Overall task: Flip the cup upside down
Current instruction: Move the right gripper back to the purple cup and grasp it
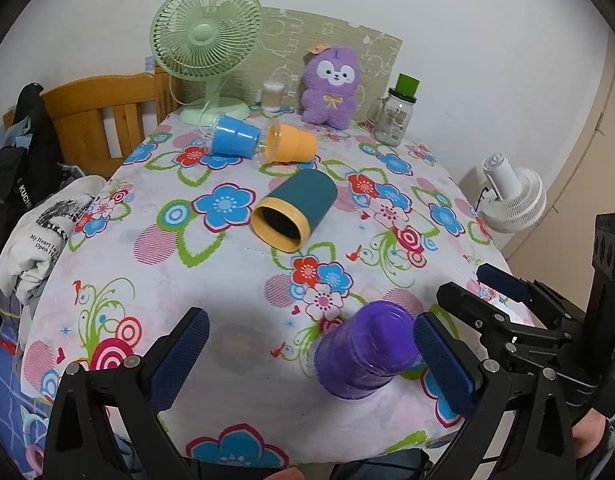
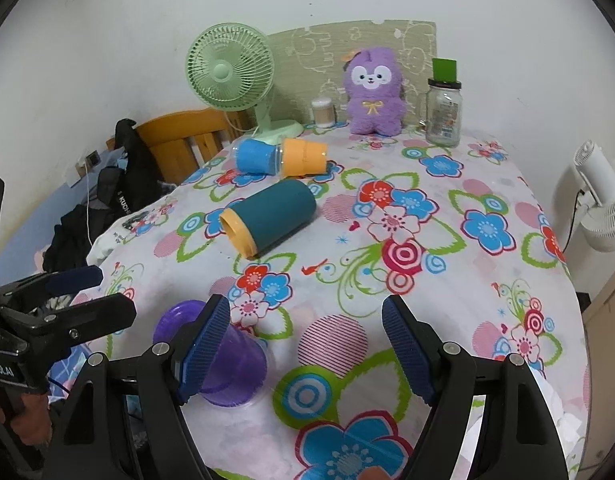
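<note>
Purple translucent plastic cup [image 1: 365,350] stands mouth-down near the worktop's [image 1: 227,280] front edge. Left claw [image 1: 311,356] spread, cup just inside its right finger, not gripped. Right claw [image 2: 307,354] spread, empty. Judgement: centre left claw on the cup wall before closing.

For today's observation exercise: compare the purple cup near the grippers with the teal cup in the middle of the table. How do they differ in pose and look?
The purple cup stands mouth-down on the tablecloth, base up; the teal cup lies on its side, its opening showing. The purple cup is translucent and one colour; the teal cup is opaque with a yellow rim. The purple cup tapers; the teal cup looks straight-sided. Neither is held by a gripper.
</note>
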A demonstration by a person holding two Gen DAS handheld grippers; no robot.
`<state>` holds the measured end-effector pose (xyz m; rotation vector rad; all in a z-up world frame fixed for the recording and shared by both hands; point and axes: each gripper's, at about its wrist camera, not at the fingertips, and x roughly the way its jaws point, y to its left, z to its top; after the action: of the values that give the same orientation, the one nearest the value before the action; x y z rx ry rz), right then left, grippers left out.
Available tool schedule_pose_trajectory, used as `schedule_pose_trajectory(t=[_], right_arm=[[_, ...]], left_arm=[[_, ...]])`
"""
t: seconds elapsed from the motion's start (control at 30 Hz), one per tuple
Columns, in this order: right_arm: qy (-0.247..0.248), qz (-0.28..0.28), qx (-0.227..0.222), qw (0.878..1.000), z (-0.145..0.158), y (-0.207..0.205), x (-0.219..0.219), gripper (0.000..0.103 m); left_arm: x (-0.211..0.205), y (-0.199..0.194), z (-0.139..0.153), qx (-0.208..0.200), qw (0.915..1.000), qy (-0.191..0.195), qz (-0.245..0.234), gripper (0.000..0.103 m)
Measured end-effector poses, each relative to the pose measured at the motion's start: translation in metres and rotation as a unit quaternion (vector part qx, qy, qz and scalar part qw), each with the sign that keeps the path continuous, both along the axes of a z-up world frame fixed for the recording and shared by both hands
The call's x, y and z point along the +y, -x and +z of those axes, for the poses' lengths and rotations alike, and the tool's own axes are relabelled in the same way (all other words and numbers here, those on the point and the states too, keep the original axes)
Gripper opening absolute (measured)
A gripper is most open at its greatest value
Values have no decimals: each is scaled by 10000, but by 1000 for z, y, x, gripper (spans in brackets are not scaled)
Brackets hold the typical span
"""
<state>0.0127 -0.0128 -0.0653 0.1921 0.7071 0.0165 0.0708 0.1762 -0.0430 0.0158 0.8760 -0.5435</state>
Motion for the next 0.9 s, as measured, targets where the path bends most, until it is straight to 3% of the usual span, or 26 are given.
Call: schedule_pose_trajectory(t=[0.43, 0.7, 0.9], right_arm=[[-241, -204, 141, 9994, -13, 13, -20, 81], [-130, -150, 128, 9997, -16, 18, -18, 81], [187, 528, 155, 9983, -16, 16, 11, 81]], left_arm=[[-22, 9, -9, 77, 9995, -178, -229, 103], [-29, 13, -13, 113, 9991, -251, -331, 103], [-17, 12, -14, 132, 9993, -239, -244, 103]])
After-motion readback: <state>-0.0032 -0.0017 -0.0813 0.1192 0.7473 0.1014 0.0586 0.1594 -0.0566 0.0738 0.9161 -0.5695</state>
